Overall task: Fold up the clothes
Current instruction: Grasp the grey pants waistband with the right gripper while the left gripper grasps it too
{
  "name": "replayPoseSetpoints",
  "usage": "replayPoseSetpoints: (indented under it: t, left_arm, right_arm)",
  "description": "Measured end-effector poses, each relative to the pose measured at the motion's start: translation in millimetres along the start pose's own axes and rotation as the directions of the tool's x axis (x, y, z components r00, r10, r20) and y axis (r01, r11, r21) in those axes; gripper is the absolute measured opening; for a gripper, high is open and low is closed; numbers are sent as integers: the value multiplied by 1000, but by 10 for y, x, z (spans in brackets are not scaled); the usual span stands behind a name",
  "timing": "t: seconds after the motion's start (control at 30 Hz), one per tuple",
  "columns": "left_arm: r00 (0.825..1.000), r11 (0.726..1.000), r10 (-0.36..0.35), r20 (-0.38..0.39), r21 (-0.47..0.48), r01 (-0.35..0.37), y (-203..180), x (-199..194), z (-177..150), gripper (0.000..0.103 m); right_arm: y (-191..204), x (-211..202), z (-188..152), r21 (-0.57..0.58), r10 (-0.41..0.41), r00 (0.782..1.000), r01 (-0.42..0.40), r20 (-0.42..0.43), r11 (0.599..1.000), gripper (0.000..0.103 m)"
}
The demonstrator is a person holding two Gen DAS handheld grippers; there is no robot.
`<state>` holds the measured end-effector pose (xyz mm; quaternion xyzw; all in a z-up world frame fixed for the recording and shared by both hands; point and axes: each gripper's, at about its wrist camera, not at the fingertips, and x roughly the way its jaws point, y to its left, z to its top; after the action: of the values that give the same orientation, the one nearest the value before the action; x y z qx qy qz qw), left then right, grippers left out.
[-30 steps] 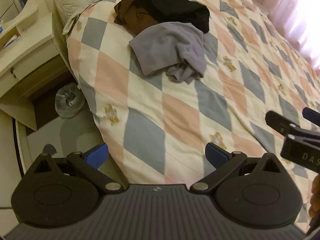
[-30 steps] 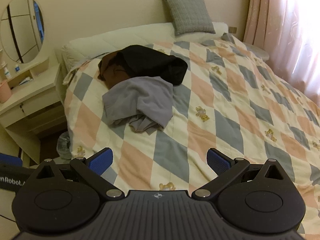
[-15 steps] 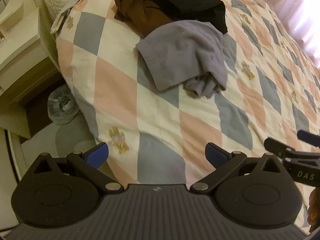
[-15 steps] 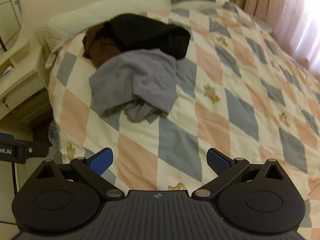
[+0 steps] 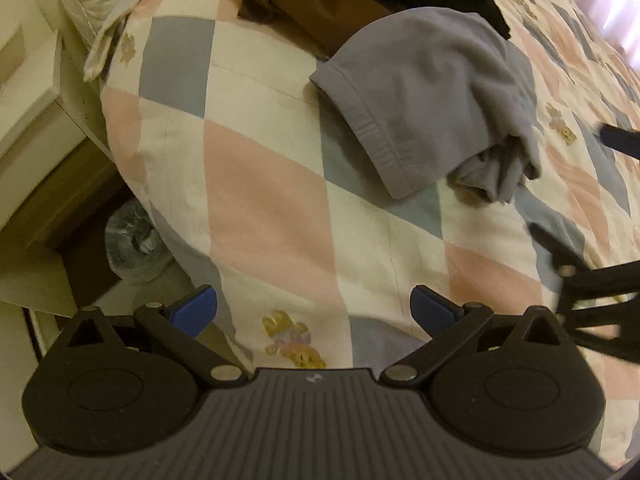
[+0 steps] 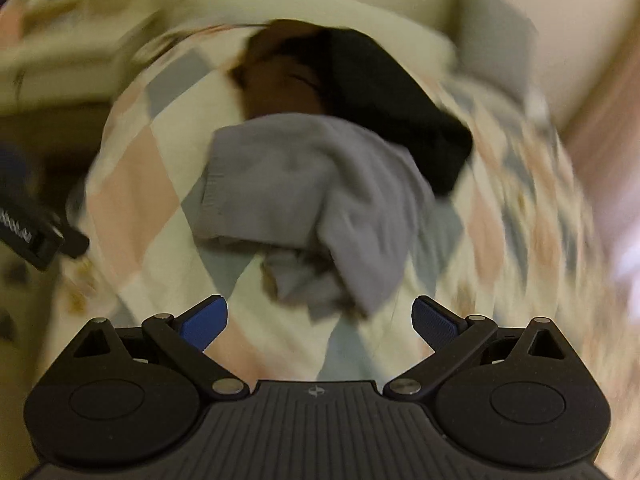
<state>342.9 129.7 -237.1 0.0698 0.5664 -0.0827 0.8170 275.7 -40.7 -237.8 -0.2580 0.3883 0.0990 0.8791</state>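
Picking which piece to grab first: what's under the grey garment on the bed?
The grey garment lies on the checked quilt, its far edge overlapping the brown garment. Its crumpled underside and anything beneath it are covered.

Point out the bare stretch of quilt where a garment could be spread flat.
Free: the quilt between the grey garment and the bed's near edge, under the left tongs. Crowded: farther up, where grey, brown garment and black garment pile together.

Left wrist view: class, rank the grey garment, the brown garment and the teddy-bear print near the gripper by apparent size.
1. grey garment
2. brown garment, partly cut off and covered, so unsure
3. teddy-bear print, smallest despite nearness
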Motion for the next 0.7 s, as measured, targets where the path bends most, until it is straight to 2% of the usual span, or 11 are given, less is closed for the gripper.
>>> replayPoseSetpoints:
  t: [0.07,0.13,0.23,0.37,0.4,0.43,0.5,0.57,0.63,0.67,0.7]
  left_arm:
    - [999,998,-35,-1,-48,35,110,103,35,102]
    - [998,994,-65,-1,-93,65,214,200,69,102]
    - [998,991,-55,-7,-121,54,305,285,102,102]
    - [998,990,-54,-24,-135,51,382,410,120,102]
    - [998,989,-57,-24,-136,53,390,429,127,102]
    - [998,989,-59,-22,-136,56,397,448,136,102]
    - [998,989,-69,-11,-131,67,393,466,183,102]
    - [996,989,-88,6,-121,88,366,469,260,101]
    - [994,990,-108,35,-85,110,282,461,375,101]
    - [992,991,-117,51,-62,120,227,455,435,101]
    - [990,991,-127,67,-40,130,168,450,498,101]
  right_arm:
    - [204,171,40,-168,-10,998,20,59,986,86]
    - [417,357,49,-340,-4,993,42,114,939,69]
    - [679,630,57,-533,38,983,65,179,844,68]
    - [882,989,-19,-689,48,978,109,205,717,62]
    - [901,1070,-48,-718,42,977,123,208,684,54]
    - [916,1150,-76,-746,36,977,136,210,652,35]
    - [773,1176,1,-709,67,980,90,190,700,9]
    - [491,1105,168,-563,125,981,-18,152,826,4]
    - [1,1015,407,-255,221,968,-185,121,949,2]
    - [-288,990,483,-70,269,955,-262,127,963,2]
    - [-580,986,523,111,304,941,-321,146,940,3]
